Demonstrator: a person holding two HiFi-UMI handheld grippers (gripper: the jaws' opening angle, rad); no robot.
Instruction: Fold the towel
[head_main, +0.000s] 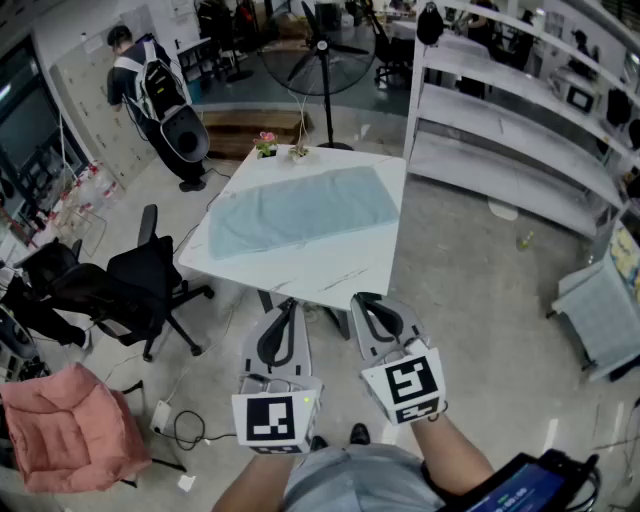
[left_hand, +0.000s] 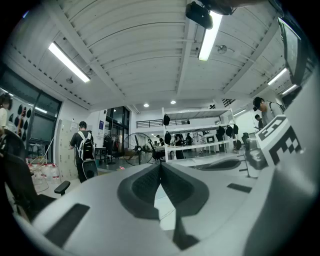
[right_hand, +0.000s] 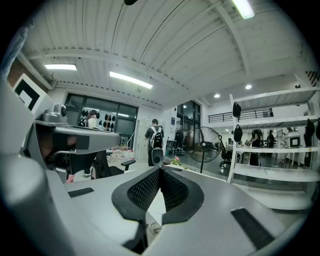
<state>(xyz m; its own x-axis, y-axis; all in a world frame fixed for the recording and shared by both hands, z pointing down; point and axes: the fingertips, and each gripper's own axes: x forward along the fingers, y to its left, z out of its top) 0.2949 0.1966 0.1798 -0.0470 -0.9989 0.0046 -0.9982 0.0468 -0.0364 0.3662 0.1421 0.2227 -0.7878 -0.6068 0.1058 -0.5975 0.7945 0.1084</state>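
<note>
Towel: light blue, spread flat on the far half of the table with its long side running across; no fold shows in it.
Table: white top, bare on the near side, with 1 corner pointing toward the person holding the grippers.
Left gripper: its 2 jaws are pressed together with nothing between them. It is held in the air by the table's near edge, apart from the towel.
Right gripper: its 2 jaws also meet tip to tip and are empty. It is just beside the left one and aimed at the table.
Pots: 2 small plants at the table's far edge, just beyond the towel, 1 with pink flowers.
Fan: a floor fan standing beyond the table.
Bystander: at the far left, wearing a backpack, back turned.
Office chair: black, to the left of the table.
Shelving: a white rack to the right of the table.
</note>
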